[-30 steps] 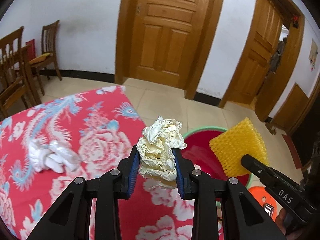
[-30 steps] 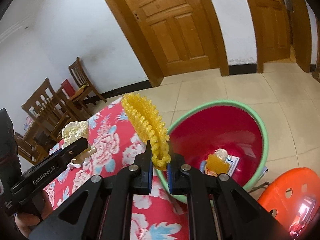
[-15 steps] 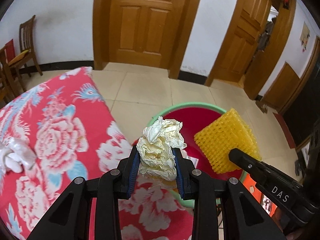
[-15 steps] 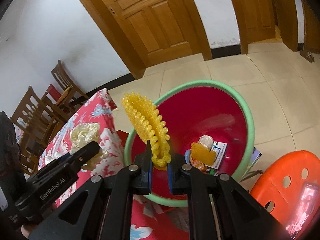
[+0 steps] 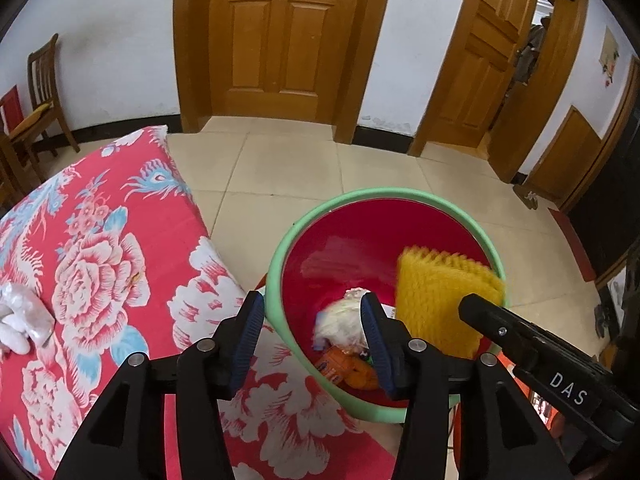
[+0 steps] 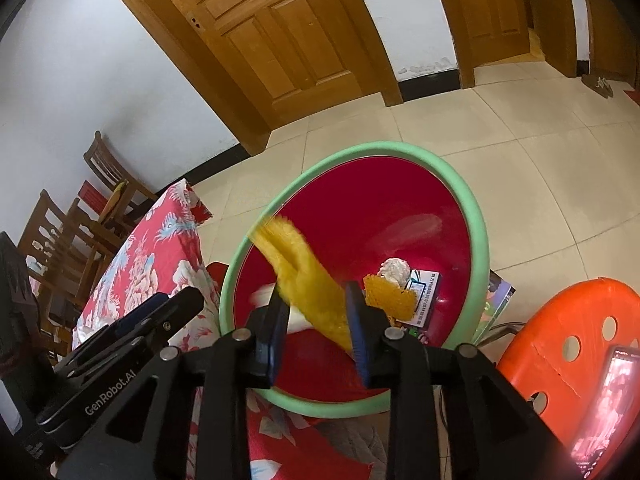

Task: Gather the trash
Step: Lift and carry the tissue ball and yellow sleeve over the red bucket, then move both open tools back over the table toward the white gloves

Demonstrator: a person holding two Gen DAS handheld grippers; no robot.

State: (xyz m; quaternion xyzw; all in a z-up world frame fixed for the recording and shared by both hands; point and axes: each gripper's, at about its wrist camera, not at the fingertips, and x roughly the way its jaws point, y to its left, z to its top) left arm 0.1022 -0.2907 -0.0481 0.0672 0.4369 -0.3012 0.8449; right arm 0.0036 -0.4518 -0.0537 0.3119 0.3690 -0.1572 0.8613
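A red basin with a green rim [image 5: 320, 216] [image 6: 476, 216] stands on the floor beside the table. My left gripper [image 5: 312, 332] is open above it; the crumpled cream paper [image 5: 344, 320] is blurred, falling into the basin. My right gripper [image 6: 316, 320] is open too; the yellow foam net [image 6: 308, 280] is blurred between its jaws, dropping into the basin. It also shows in the left wrist view [image 5: 440, 292]. Earlier trash lies in the basin: a yellow net piece [image 6: 388, 296], a white wad [image 6: 394, 270], a carton [image 6: 422, 292].
The table has a red floral cloth [image 5: 100, 260]; a white plastic wad [image 5: 20, 316] lies at its left. An orange stool [image 6: 568, 340] with a phone on it stands right of the basin. Wooden chairs [image 6: 80, 216] and doors [image 5: 280, 40] stand behind.
Both grippers moved over the basin and opened. The crumpled paper left the left jaws and the yellow foam net is slipping from the right jaws, both falling.
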